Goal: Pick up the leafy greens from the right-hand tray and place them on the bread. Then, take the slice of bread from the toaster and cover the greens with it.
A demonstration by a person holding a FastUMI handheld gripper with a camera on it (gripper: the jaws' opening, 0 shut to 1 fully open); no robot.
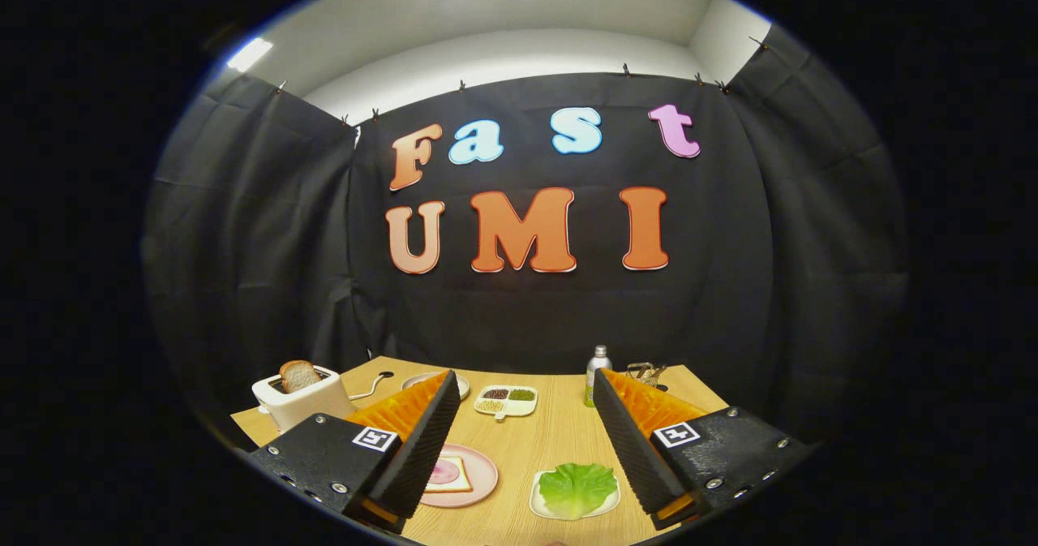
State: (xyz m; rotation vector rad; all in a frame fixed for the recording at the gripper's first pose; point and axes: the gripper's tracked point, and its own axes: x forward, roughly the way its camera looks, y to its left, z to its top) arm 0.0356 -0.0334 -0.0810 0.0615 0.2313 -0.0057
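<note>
My gripper (525, 384) is held open above the wooden table (551, 428), its fingers wide apart with nothing between them. Below and between the fingers, close to the right one, a leafy green (577, 487) lies on a small white tray (542, 504). Beside the left finger sits a pink plate (485, 481) with a slice of bread (452, 476) topped by a round of pink meat; the finger covers part of it. Beyond the left finger stands a white toaster (302, 401) with a brown bread slice (298, 375) sticking out of its slot.
At the table's far side are a divided white dish of seeds (506, 401), a plate (462, 384) partly behind the left finger, a small metal-topped bottle (596, 371) and a wire object (645, 372). The toaster's cable (369, 387) trails across the table. Black cloth walls surround the table.
</note>
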